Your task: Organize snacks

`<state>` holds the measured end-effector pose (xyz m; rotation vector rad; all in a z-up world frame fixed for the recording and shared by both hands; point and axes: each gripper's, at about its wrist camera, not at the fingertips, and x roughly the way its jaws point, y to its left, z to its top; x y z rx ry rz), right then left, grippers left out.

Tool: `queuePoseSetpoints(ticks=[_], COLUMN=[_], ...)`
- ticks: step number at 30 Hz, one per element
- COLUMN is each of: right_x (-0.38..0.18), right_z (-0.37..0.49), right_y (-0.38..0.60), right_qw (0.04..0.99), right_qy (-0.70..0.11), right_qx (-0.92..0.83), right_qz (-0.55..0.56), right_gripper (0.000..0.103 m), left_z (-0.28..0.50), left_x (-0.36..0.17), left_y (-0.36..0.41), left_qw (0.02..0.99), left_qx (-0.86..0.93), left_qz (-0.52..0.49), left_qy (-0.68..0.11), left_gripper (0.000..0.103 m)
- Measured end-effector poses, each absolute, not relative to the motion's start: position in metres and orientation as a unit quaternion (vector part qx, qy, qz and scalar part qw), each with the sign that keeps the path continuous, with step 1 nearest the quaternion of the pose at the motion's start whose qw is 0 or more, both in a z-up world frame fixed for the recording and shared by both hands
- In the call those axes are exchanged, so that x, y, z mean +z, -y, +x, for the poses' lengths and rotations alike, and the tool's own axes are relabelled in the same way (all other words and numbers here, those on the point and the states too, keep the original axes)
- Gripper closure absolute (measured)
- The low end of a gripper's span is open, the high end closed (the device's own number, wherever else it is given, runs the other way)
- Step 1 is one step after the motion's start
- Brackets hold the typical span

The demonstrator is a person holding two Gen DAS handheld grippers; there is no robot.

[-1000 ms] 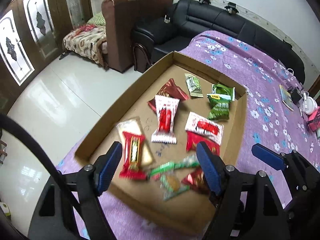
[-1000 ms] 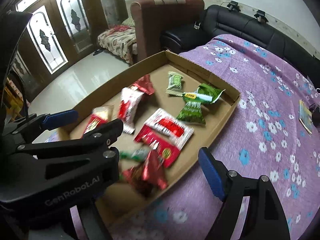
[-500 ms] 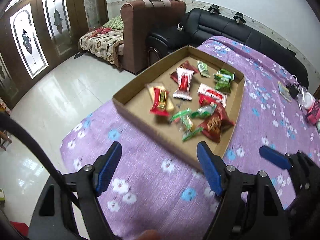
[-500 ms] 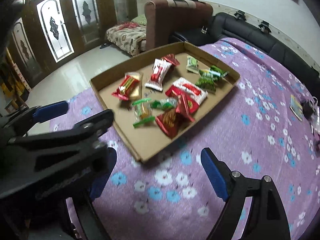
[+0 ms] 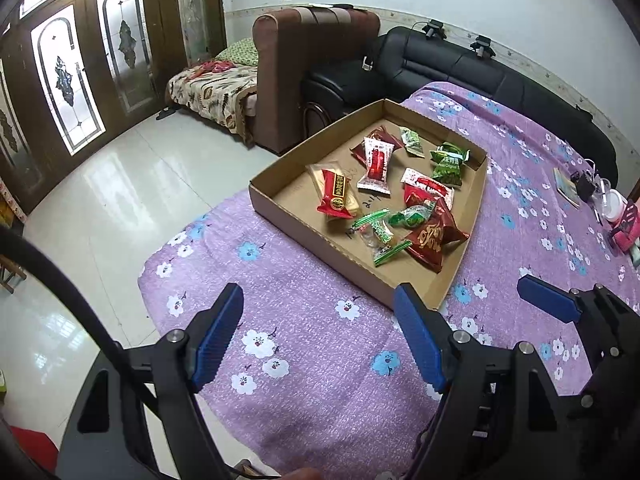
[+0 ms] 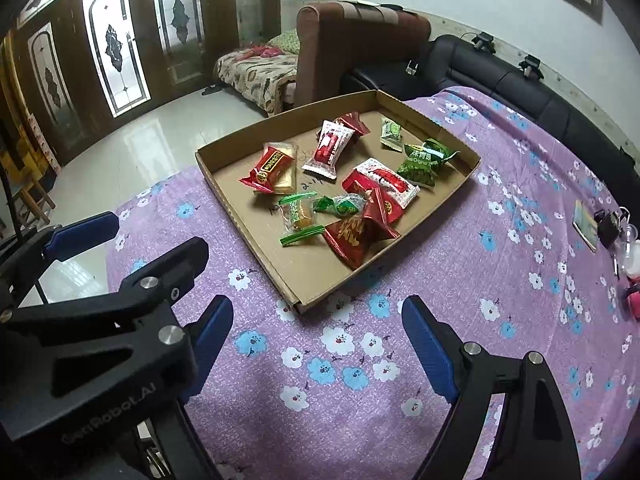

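A shallow cardboard tray [image 5: 280, 208] [image 6: 256, 240] lies on a purple flowered tablecloth and holds several wrapped snacks. Among them are a red and gold bar [image 5: 335, 192] [image 6: 269, 170], a white and red packet [image 5: 376, 164] [image 6: 329, 149], a dark red pouch [image 5: 432, 238] [image 6: 352, 236] and green packets [image 5: 449, 164] [image 6: 421, 164]. My left gripper [image 5: 320, 340] is open and empty, above the cloth short of the tray's near edge. My right gripper [image 6: 318, 350] is open and empty, also short of the tray. The left gripper shows at the left of the right wrist view.
The table's near left corner [image 5: 148, 280] drops to a glossy tiled floor. A brown armchair [image 5: 316, 64] and a black sofa [image 5: 480, 76] stand behind the table. A booklet [image 6: 585, 224], keys and small items lie at the right on the cloth.
Both grippers have pulled back and up from over the tray to well short of its near edge. The snacks lie in the tray, and both grippers stay open.
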<state>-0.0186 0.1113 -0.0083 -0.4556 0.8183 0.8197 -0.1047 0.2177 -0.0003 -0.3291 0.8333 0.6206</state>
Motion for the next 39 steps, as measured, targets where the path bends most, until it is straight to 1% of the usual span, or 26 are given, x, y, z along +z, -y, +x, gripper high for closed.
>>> queuePoseSetpoints(ticks=[7, 13, 37, 39], right_x=[-0.006, -0.008, -0.006, -0.006], right_z=[-0.02, -0.012, -0.004, -0.003], right_y=[-0.111, -0.111, -0.104, -0.105], right_qw=[0.82, 0.824, 0.829, 0.829], right_qy=[-0.374, -0.386, -0.386, -0.386], right_qx=[0.376, 0.361, 0.353, 0.353], right_qz=[-0.216, -0.205, -0.198, -0.199], right_gripper=[0.017, 0.017, 0.017, 0.016], left_z=[-0.107, -0.106, -0.086, -0.085], left_x=[0.0, 0.001, 0.006, 0.006], left_y=[-0.221, -0.223, -0.217, -0.216], left_qw=[0.854, 0.854, 0.865, 0.865], left_qx=[0.295, 0.297, 0.267, 0.269], left_qz=[-0.167, -0.167, -0.152, -0.15], left_qy=[-0.396, -0.394, -0.397, -0.396], left_gripper=[0.025, 0.025, 0.025, 0.023])
